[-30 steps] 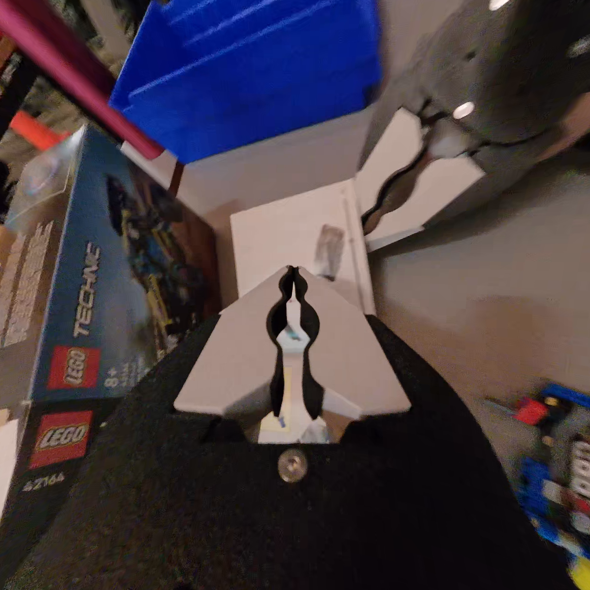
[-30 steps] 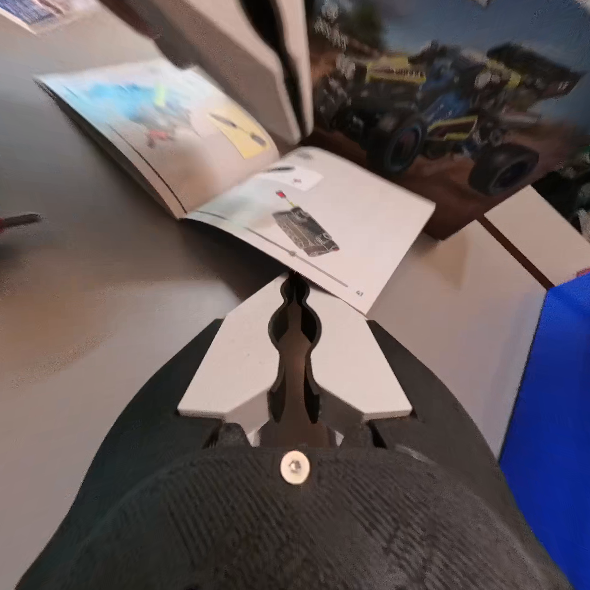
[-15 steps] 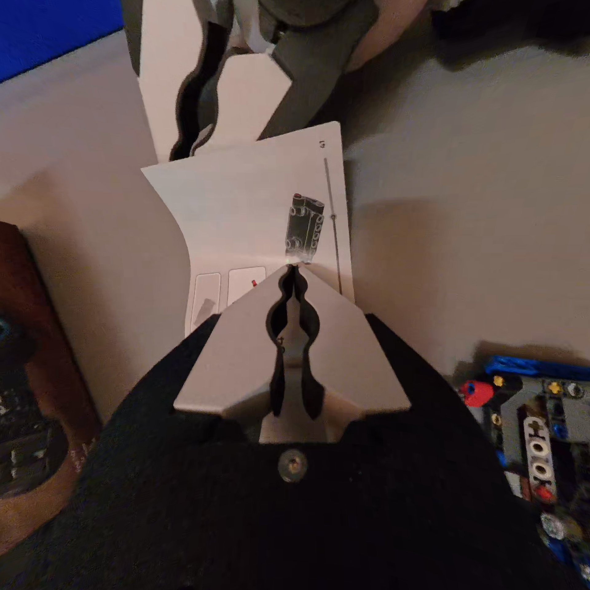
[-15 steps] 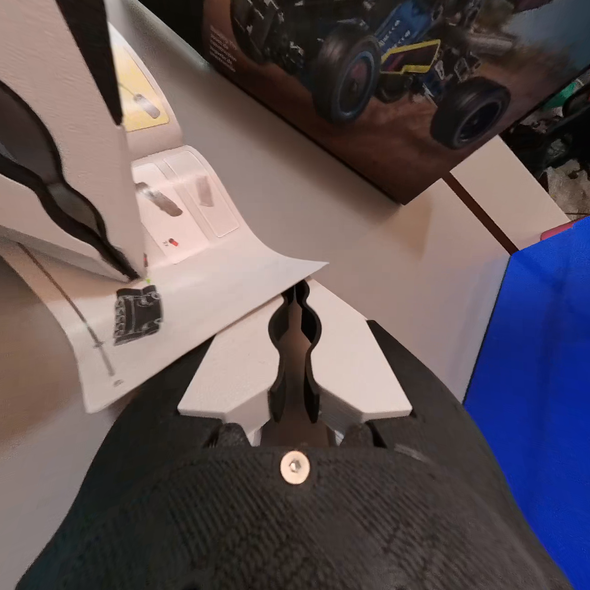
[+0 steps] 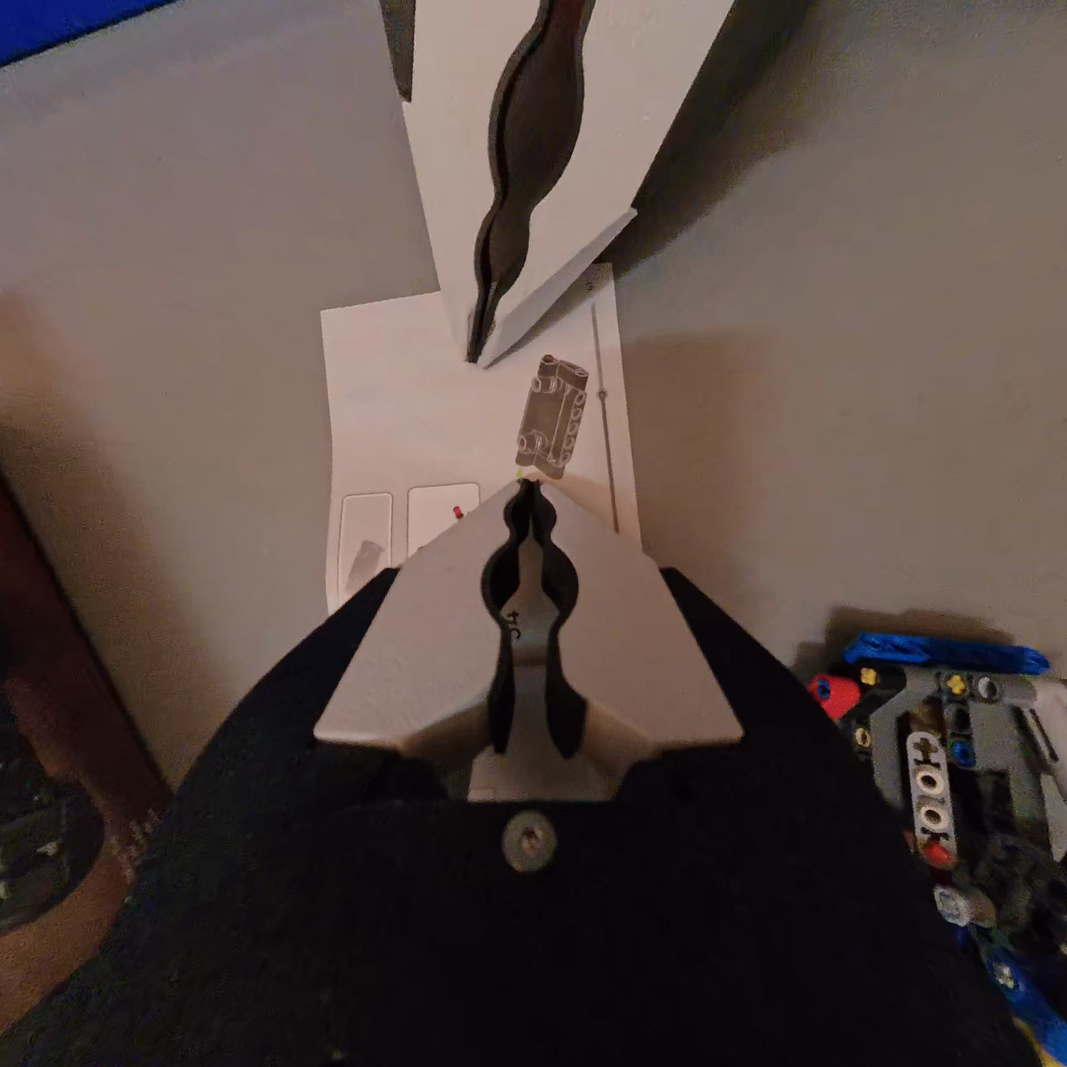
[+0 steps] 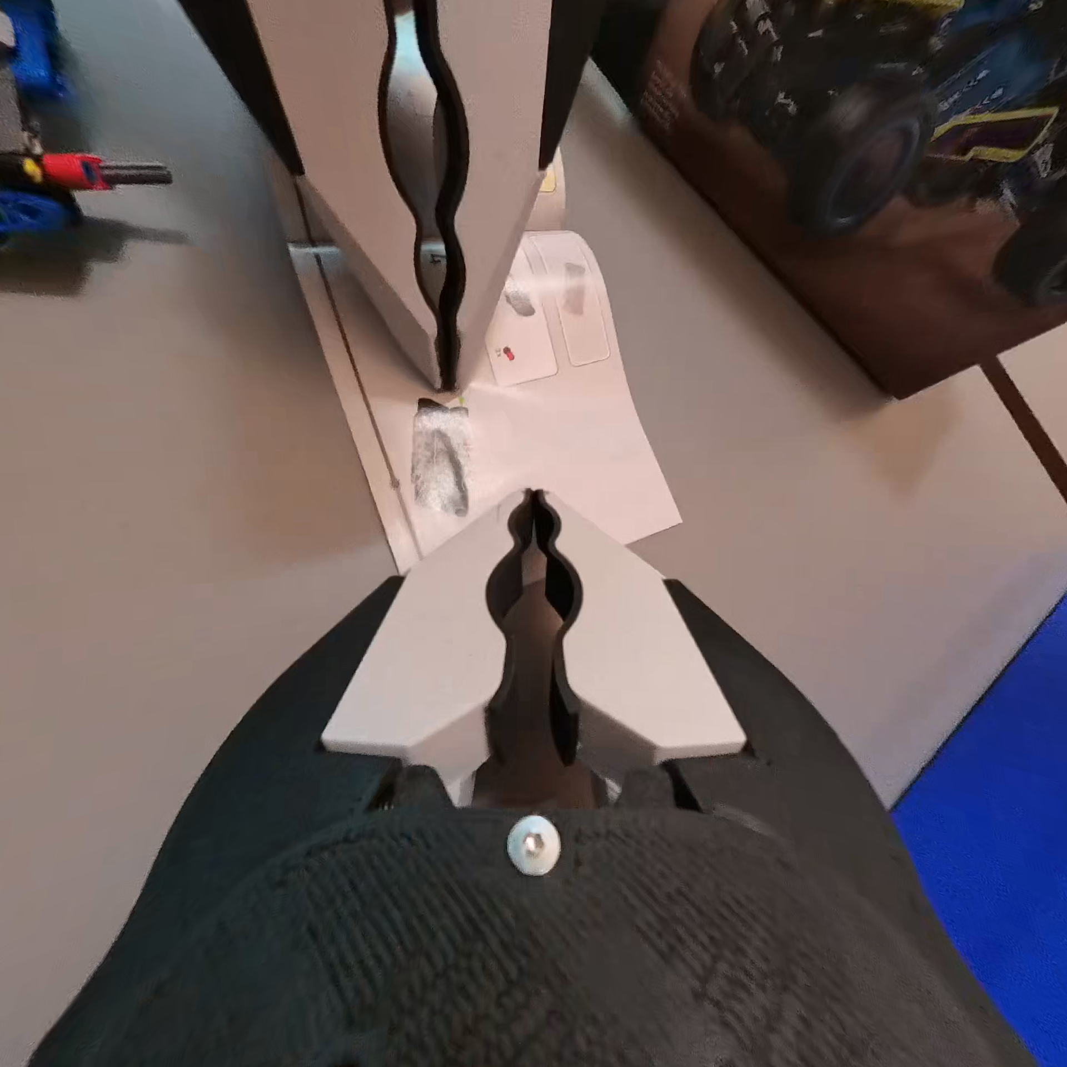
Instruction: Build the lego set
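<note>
Beige bench (image 5: 866,288) fills both views, w/ a big cardboard toy box printed w/ a dark off-road truck (image 6: 866,173) along one side and a blue bin wall (image 6: 1010,808) at the corner of the right wrist view. Next in size: a white paper instruction booklet page (image 5: 416,416) lying flat on the bench, long axis running straight between the two tongs, printed grey part drawing near its middle. Off to the side sits a half-built grey, blue & red brick model (image 5: 947,750).

Left tongs (image 5: 529,484) and right tongs (image 6: 532,492) face each other tip to tip over the page; left tip is down at the page's middle, right tip near its outer edge. Both clenched, tips meeting, nothing visibly pinched; can't tell if either tip presses on the paper.
</note>
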The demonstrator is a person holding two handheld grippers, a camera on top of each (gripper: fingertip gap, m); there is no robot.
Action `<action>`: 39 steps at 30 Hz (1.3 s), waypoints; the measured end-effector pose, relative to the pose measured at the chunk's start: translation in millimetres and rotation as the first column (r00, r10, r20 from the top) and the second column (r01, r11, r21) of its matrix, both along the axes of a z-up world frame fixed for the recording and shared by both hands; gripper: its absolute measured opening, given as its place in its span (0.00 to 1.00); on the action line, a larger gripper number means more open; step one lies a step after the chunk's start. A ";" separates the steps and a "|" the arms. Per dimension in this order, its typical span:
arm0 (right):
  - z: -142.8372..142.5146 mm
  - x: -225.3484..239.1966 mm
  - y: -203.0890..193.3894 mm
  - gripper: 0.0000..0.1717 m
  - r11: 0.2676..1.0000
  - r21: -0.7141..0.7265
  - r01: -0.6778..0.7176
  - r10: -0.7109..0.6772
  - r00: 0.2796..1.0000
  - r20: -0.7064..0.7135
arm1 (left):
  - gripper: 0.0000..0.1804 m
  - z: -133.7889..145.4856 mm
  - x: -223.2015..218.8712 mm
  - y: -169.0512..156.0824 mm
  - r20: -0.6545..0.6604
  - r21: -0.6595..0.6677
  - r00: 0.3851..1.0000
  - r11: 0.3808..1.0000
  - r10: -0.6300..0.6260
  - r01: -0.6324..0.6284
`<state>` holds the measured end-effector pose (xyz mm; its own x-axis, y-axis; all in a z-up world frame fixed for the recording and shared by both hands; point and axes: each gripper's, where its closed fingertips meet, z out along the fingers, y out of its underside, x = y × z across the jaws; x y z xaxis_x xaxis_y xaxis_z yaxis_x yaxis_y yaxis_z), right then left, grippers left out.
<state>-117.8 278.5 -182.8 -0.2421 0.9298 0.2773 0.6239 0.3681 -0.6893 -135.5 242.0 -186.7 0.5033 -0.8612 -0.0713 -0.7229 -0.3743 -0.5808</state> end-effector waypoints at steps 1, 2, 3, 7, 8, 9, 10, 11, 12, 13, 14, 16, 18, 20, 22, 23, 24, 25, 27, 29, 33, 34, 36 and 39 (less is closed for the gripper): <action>-0.2 -0.2 -0.1 0.00 1.000 0.029 -0.005 0.004 1.000 0.023 | 0.00 0.1 0.0 0.1 -0.007 0.003 1.000 1.000 -0.001 0.001; -0.3 -0.8 -0.3 0.00 0.997 0.074 -0.017 0.014 0.999 0.040 | 0.00 0.2 0.1 0.9 -0.008 0.009 1.000 1.000 0.004 -0.003; -0.3 -3.4 -1.6 0.00 0.995 0.097 -0.019 0.015 0.999 0.039 | 0.00 0.3 0.5 4.4 -0.005 0.027 1.000 0.999 0.020 -0.019; 0.0 -17.3 -15.7 0.00 0.999 0.043 -0.029 0.030 0.999 -0.013 | 0.00 0.6 4.0 15.5 0.015 0.074 0.998 0.995 0.061 -0.062; 0.1 -18.3 -16.3 0.00 0.998 0.050 -0.029 0.030 0.999 -0.016 | 0.00 0.6 4.0 15.6 0.018 0.070 0.998 0.995 0.067 -0.068; 0.1 -18.4 -16.4 0.00 0.998 0.055 -0.028 0.029 0.999 -0.017 | 0.00 0.7 3.9 15.7 0.026 0.067 0.997 0.995 0.074 -0.076; 0.3 -18.5 -16.3 0.00 0.998 0.053 -0.023 0.025 0.999 -0.024 | 0.00 0.7 3.5 15.3 0.035 0.063 0.996 0.994 0.085 -0.087; 0.4 -19.3 -16.2 0.00 0.999 0.047 -0.010 0.012 0.999 -0.040 | 0.00 1.0 1.0 13.9 0.036 0.054 0.995 0.994 0.097 -0.099; 0.6 -19.2 -15.8 0.00 0.999 0.054 -0.001 0.004 0.999 -0.044 | 0.05 3.3 -3.5 12.8 0.035 0.052 0.992 0.992 0.117 -0.119; 0.6 -19.1 -15.6 0.00 0.997 0.075 0.000 0.003 0.999 -0.041 | 0.13 8.5 -8.7 11.8 0.046 0.057 0.989 0.988 0.142 -0.145; 0.6 -19.2 -15.6 0.00 0.996 0.088 0.004 0.000 0.999 -0.043 | 0.19 14.4 -14.6 9.1 0.058 0.062 0.985 0.984 0.163 -0.166; 0.6 -19.1 -15.6 0.00 0.996 0.089 0.013 -0.009 0.999 -0.042 | 0.36 18.7 -32.3 2.0 0.000 0.081 0.980 0.977 0.197 -0.196; 0.6 -19.7 -16.0 0.00 0.998 0.070 0.009 -0.007 0.999 -0.042 | 0.41 10.8 -46.9 -10.8 -0.105 0.036 0.972 0.978 0.208 -0.206; 0.5 -21.9 -17.4 0.00 0.998 0.063 -0.001 0.003 0.999 -0.040 | 0.35 3.5 -43.8 -19.6 -0.110 -0.029 0.973 0.978 0.202 -0.206; 0.5 -25.7 -20.0 0.00 0.997 0.074 -0.013 0.016 0.999 -0.040 | 0.32 1.3 -37.0 -19.3 -0.064 -0.053 0.977 0.977 0.201 -0.205; 0.5 -28.2 -22.0 0.00 0.997 0.079 -0.020 0.023 0.999 -0.039 | 0.32 0.6 -34.0 -18.2 -0.038 -0.062 0.979 0.977 0.201 -0.203; 0.5 -31.0 -24.3 0.00 0.997 0.080 -0.023 0.026 0.999 -0.040 | 0.32 0.3 -31.4 -17.4 -0.014 -0.068 0.981 0.978 0.195 -0.195; 0.4 -34.0 -26.8 0.00 0.997 0.078 -0.028 0.031 0.999 -0.041 | 0.35 -0.4 -29.0 -17.8 0.009 -0.076 0.983 0.980 0.183 -0.182; 0.4 -39.9 -31.9 0.00 0.996 0.079 -0.037 0.040 0.998 -0.042 | 0.39 -0.5 -28.4 -14.9 0.038 -0.054 0.983 0.983 0.179 -0.177; 0.4 -44.3 -35.0 0.00 0.995 0.087 -0.042 0.045 0.998 -0.043 | 0.39 -0.5 -28.7 -14.9 0.057 -0.038 0.982 0.984 0.178 -0.176; 0.8 -45.7 -35.6 0.00 0.996 0.079 -0.042 0.046 0.998 -0.048 | 0.35 7.0 -32.7 -13.0 0.051 0.056 0.982 0.981 0.182 -0.185; 0.6 -45.9 -35.4 0.00 0.997 0.069 -0.040 0.043 0.998 -0.045 | 0.35 9.6 -29.3 -15.6 0.059 0.051 0.982 0.982 0.180 -0.183; 0.7 -47.0 -36.2 0.00 0.997 0.061 -0.049 0.051 0.998 -0.046 | 0.41 7.2 -26.2 -21.5 0.026 0.035 0.986 0.985 0.166 -0.166; 0.3 -49.6 -37.6 0.00 0.996 0.073 -0.056 0.060 0.997 -0.043 | 0.37 2.5 -30.1 -18.7 0.015 -0.009 0.973 0.973 0.230 -0.230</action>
<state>-167.5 240.9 -182.4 -0.2808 0.8919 0.3546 0.5690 0.4522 -0.6869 -165.6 223.3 -184.2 0.6888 -0.7228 -0.0563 -0.6078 -0.5334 -0.5883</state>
